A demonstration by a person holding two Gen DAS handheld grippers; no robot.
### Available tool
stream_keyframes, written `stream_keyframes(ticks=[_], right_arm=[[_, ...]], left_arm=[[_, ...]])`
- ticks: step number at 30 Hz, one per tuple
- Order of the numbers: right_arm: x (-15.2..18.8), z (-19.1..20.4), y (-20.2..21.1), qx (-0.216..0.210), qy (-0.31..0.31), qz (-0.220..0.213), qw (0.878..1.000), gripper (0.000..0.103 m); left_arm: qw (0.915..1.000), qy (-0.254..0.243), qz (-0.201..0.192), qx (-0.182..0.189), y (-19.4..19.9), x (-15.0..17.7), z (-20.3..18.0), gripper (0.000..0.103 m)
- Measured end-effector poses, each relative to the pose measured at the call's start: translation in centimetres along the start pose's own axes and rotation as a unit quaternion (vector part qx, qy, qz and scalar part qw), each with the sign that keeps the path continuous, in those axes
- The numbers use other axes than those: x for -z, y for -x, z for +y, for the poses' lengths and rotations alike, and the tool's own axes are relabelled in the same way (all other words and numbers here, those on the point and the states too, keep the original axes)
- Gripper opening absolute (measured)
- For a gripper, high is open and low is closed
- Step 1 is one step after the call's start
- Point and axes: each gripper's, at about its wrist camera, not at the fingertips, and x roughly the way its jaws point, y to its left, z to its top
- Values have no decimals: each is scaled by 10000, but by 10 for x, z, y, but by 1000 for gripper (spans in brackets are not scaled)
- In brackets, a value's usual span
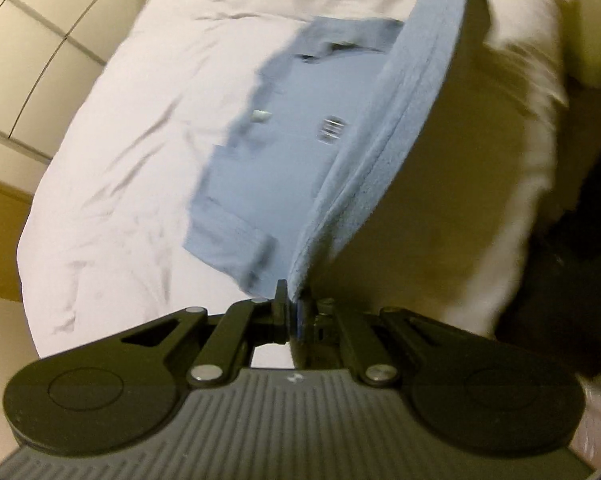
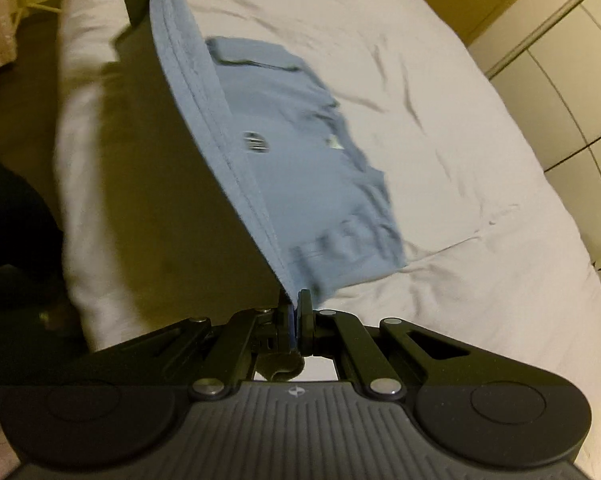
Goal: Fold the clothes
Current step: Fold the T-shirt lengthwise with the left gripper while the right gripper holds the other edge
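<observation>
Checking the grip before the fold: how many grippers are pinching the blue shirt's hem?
2. The left gripper clamps one end of the light-blue cotton shirt hem; the right gripper clamps the other end, over the white bedsheet.

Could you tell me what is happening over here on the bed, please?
A person is folding a blue shirt on a white bed with two handheld grippers. The left gripper and the right gripper each have their jaws shut on the shirt's hem, which stretches between them, lifted. The collar end with the sleeves lies on the cover. The frames are blurred, so the shirt seems to be moving.
</observation>
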Motion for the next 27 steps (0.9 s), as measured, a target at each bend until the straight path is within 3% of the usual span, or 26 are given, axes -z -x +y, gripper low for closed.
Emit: stream_keyframes(ticks=[7,14,21,27], right_arm=[[-47,-105,-98,-222,-629,500,9965,0],[-45,-142,-178,-642,-1409,998,9829,0],[-40,-163,-210,-827,-1709,1027,9764,0],[-35,-177,-239,-1036,-1786,984,9735,0]], left_arm=[[9962,417,126,749,-113,-25,94,2],[9865,753,213,1439,-205,-25,135,2],[9801,1025,295,1674,-238,-26,150,2],[9757,1424,426,1609,-251,-25,164,5]])
